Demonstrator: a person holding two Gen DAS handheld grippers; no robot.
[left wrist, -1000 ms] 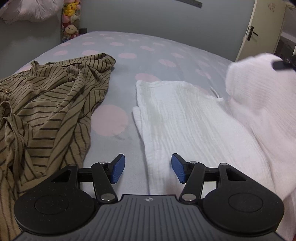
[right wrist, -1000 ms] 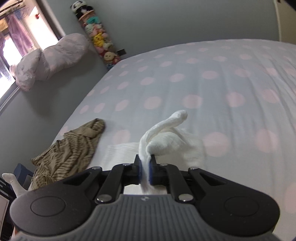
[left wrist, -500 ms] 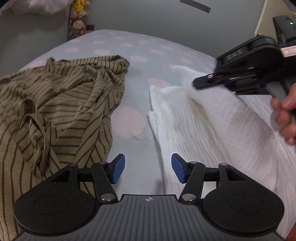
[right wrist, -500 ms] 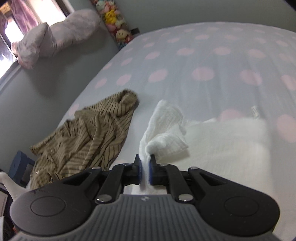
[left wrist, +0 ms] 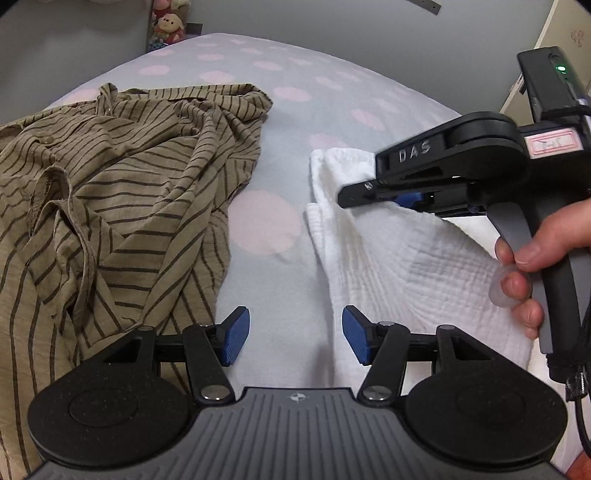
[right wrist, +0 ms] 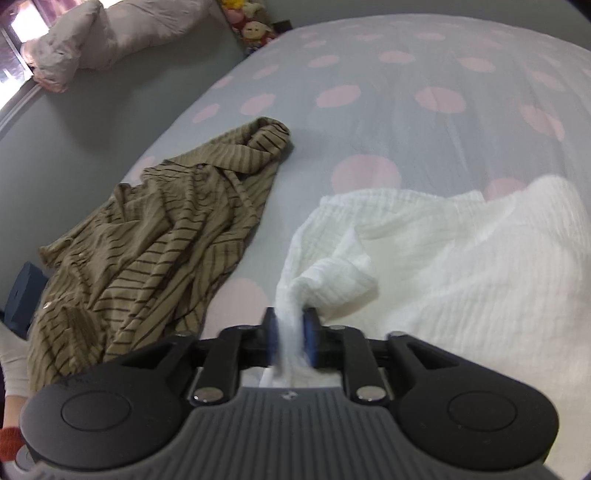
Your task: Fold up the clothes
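- Left wrist view: the left gripper [left wrist: 295, 338] hangs over the polka-dot bedsheet [left wrist: 280, 122] with its blue pads spread wide and nothing between them.
- Just ahead and to the right of those pads lies the white garment [left wrist: 399, 254], a crinkled, ribbed-looking cloth folded over itself; a faint yellowish patch shows near its middle, and its left edge runs almost straight away from the right pad.
- The right gripper [left wrist: 369, 194] reaches in from the right above the garment's far corner, held by the person's right hand [left wrist: 535, 266] on the handle; from here I cannot tell how its jaws stand.
- To the left of the left gripper a brown striped shirt [left wrist: 110, 206] lies crumpled, apart from the white garment with bare sheet between them.
- Plush toys [left wrist: 168, 26] stand far ahead by the wall.
- Right wrist view: the right gripper [right wrist: 290, 338] is clenched on a bunched edge of the white garment [right wrist: 461, 266], which fans out ahead and to the right in soft folds.
- The brown striped shirt [right wrist: 166, 251] lies ahead to the left.
- A rumpled pale quilt [right wrist: 88, 37] sits far left by the window.
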